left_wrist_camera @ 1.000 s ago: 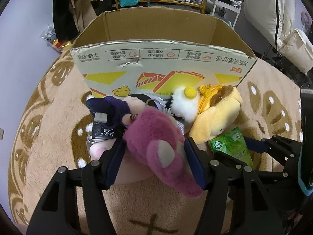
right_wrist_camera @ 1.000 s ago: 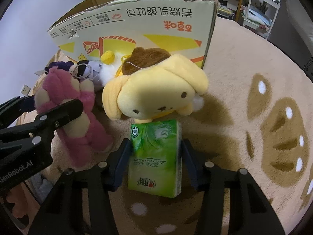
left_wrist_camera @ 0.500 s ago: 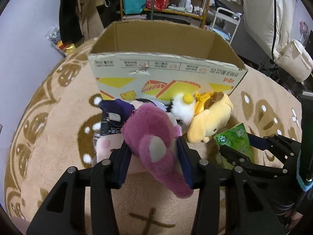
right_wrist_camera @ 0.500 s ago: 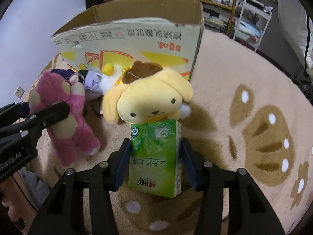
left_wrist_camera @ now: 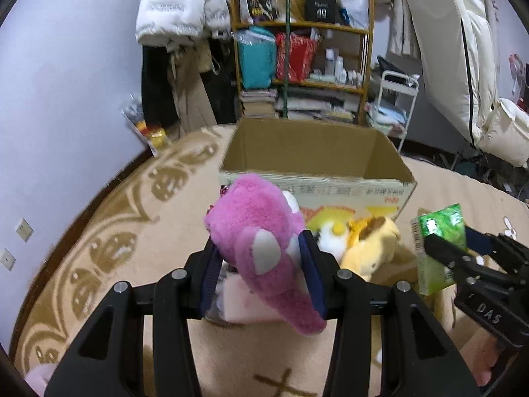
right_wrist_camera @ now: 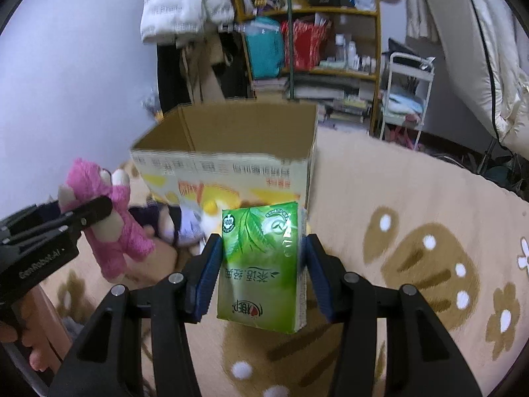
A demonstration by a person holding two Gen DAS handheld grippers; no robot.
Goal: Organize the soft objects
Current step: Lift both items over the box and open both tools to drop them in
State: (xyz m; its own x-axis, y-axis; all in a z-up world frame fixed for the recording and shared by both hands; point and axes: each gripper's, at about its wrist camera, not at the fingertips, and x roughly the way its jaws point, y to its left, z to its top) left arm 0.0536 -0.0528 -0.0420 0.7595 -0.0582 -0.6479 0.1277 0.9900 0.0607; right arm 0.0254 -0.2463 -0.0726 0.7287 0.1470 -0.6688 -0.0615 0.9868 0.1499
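My left gripper [left_wrist_camera: 259, 258] is shut on a pink plush bear [left_wrist_camera: 261, 231] and holds it in the air in front of the open cardboard box [left_wrist_camera: 314, 152]. The bear also shows in the right wrist view [right_wrist_camera: 109, 218]. My right gripper [right_wrist_camera: 261, 264] is shut on a green tissue pack [right_wrist_camera: 261, 264] and holds it above the rug, in front of the box [right_wrist_camera: 231, 139]. The pack shows at the right of the left wrist view [left_wrist_camera: 439, 241]. A yellow dog plush [left_wrist_camera: 370, 248] lies against the box front.
A white plush with a yellow spot [left_wrist_camera: 330, 235], a purple plush [right_wrist_camera: 185, 221] and a pink soft item [left_wrist_camera: 244, 301] lie on the beige patterned rug [right_wrist_camera: 413, 231] by the box. A cluttered shelf [left_wrist_camera: 304, 66] and a white cart [left_wrist_camera: 396, 106] stand behind.
Both grippers have risen from the rug, lifting the pink bear and the green tissue pack. The box interior now shows from higher up.
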